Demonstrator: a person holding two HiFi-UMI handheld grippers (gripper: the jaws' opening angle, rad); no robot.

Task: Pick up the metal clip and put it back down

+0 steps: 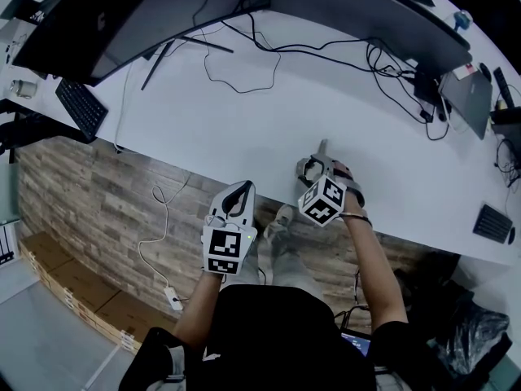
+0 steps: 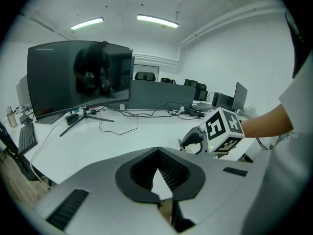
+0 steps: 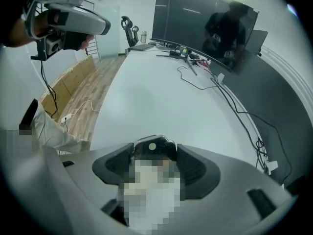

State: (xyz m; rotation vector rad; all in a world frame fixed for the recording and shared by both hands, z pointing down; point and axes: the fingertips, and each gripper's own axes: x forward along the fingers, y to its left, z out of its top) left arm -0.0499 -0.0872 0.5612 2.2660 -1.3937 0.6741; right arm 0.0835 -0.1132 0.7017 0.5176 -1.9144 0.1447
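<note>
My right gripper [image 1: 313,168] is over the near edge of the white desk [image 1: 244,120], shut on the metal clip [image 1: 321,148], whose grey end pokes out past the fingertips. In the right gripper view the dark clip [image 3: 151,146], with a pale round spot, sits pinched between the two black pads [image 3: 115,163]; a mosaic patch hides its lower part. My left gripper [image 1: 241,194] hangs off the desk's front edge over the wood floor, shut with nothing in it. The left gripper view shows its own jaws [image 2: 159,180] closed and the right gripper [image 2: 191,142] just ahead on the right.
A large curved monitor [image 1: 138,15] and a second screen [image 1: 366,6] stand at the back, with black cables [image 1: 244,55] trailing across the desk. A keyboard [image 1: 81,108] lies far left, a laptop [image 1: 468,96] far right. Wood floor [image 1: 98,210] lies below the desk edge.
</note>
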